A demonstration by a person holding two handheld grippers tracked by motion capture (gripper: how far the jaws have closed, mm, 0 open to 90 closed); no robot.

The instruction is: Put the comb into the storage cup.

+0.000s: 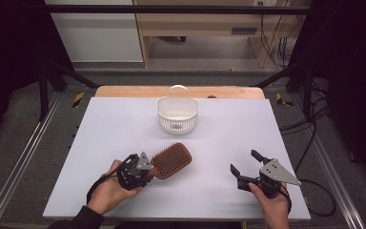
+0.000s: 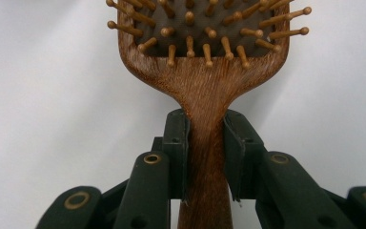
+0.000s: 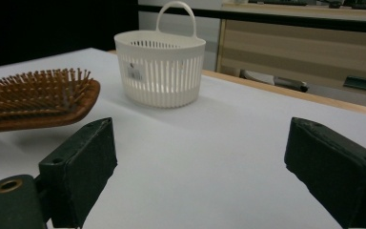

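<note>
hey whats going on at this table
A person is working with a two-jaw gripper in each hand. The left gripper is shut on the handle of a wooden hairbrush, bristles up, its pads pressing the handle from both sides. The right gripper hangs open over the white table, holding nothing. A white slotted basket with a handle stands at the far side of the table, apart from the brush, with nothing visible inside it.

White slotted plastic basket (image 1: 177, 115) with an arched handle, upright near the far edge of the white table (image 1: 124, 124); wooden shelving (image 1: 200, 28) beyond the table.
</note>
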